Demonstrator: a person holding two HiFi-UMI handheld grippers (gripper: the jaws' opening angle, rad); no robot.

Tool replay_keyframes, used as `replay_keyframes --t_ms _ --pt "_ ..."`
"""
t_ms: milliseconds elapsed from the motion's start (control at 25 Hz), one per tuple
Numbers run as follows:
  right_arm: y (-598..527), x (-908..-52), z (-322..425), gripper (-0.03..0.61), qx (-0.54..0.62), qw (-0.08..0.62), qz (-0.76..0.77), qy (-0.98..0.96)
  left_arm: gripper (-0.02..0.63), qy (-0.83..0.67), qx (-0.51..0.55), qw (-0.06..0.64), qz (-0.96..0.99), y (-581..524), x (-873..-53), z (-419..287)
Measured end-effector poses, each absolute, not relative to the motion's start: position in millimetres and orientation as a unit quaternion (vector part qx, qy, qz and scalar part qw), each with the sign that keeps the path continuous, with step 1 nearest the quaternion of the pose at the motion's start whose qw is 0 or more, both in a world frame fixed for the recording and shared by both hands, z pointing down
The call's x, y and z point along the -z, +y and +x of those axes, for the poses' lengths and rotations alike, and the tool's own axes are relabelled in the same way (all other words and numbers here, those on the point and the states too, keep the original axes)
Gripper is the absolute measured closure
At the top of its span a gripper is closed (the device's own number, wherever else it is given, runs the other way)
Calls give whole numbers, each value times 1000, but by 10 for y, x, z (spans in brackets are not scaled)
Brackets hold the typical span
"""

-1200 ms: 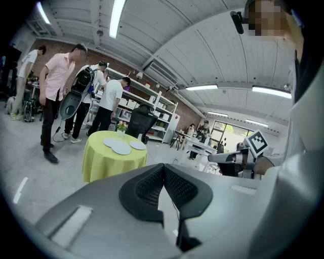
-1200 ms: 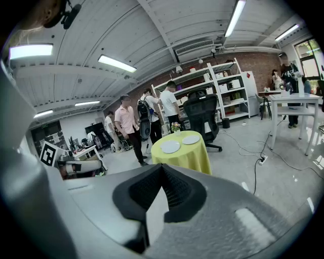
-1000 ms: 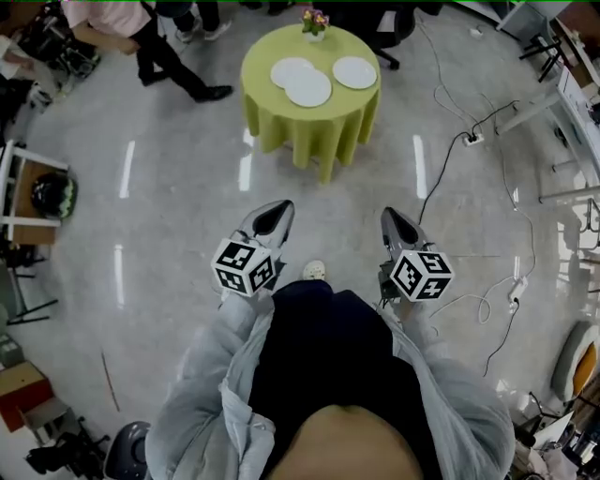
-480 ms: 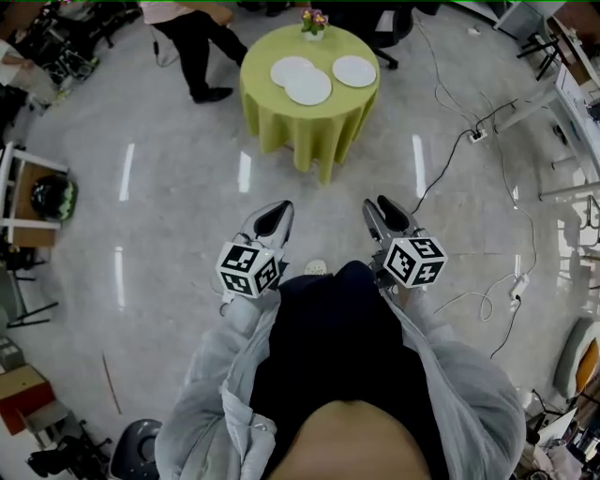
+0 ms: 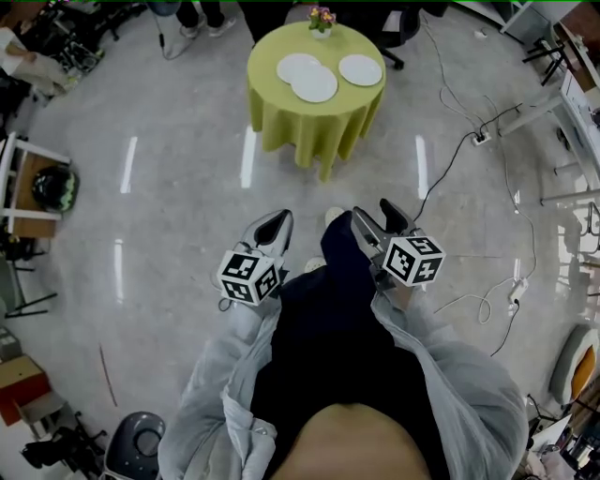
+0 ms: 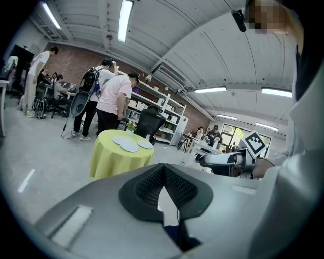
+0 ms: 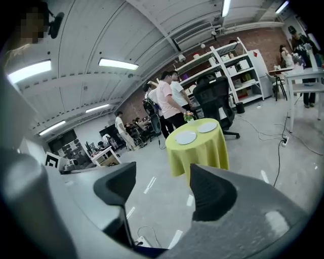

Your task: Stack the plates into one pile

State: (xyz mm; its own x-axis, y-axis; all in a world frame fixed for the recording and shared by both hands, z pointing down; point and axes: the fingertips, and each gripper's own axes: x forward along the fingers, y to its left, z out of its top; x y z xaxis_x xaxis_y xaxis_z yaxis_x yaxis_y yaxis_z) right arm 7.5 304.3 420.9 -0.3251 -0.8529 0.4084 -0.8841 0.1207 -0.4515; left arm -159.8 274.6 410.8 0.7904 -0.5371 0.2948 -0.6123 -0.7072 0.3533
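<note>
Three white plates lie on a round table with a yellow-green cloth (image 5: 317, 112), far ahead of me: one at the left (image 5: 296, 66), one overlapping it (image 5: 315, 84), one apart at the right (image 5: 360, 69). They also show in the left gripper view (image 6: 129, 145) and the right gripper view (image 7: 186, 137). My left gripper (image 5: 274, 223) is held low in front of me, shut and empty. My right gripper (image 5: 374, 217) hangs beside it; its jaws have just been opening and nothing is between them. Both are well short of the table.
A small flower vase (image 5: 322, 19) stands at the table's far edge. People (image 6: 114, 101) stand behind the table near a black office chair (image 7: 215, 101). Cables (image 5: 450, 169) run over the floor at the right; racks and gear line the left side (image 5: 37, 187).
My right gripper's jaws have opened from shut. Both grippers shifted slightly toward the table, and my leg has stepped forward between them. The person left of the table walked off toward the far side.
</note>
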Motion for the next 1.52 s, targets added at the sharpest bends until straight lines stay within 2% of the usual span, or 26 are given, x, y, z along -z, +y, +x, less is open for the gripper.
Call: replay_keyframes --t_ms 560,1040,1520 --pt "2154 -4246 72 270 -317 29 544 -776 603 -352 -86 230 903 2074 -4211 -1587" --pt "773 -4068 586 276 -300 25 539 -787 603 -355 -68 200 911 616 -3874 -1057" --pt "131 -4177 890 276 -314 26 532 -786 603 -356 -85 210 907 -38 -3941 -760"
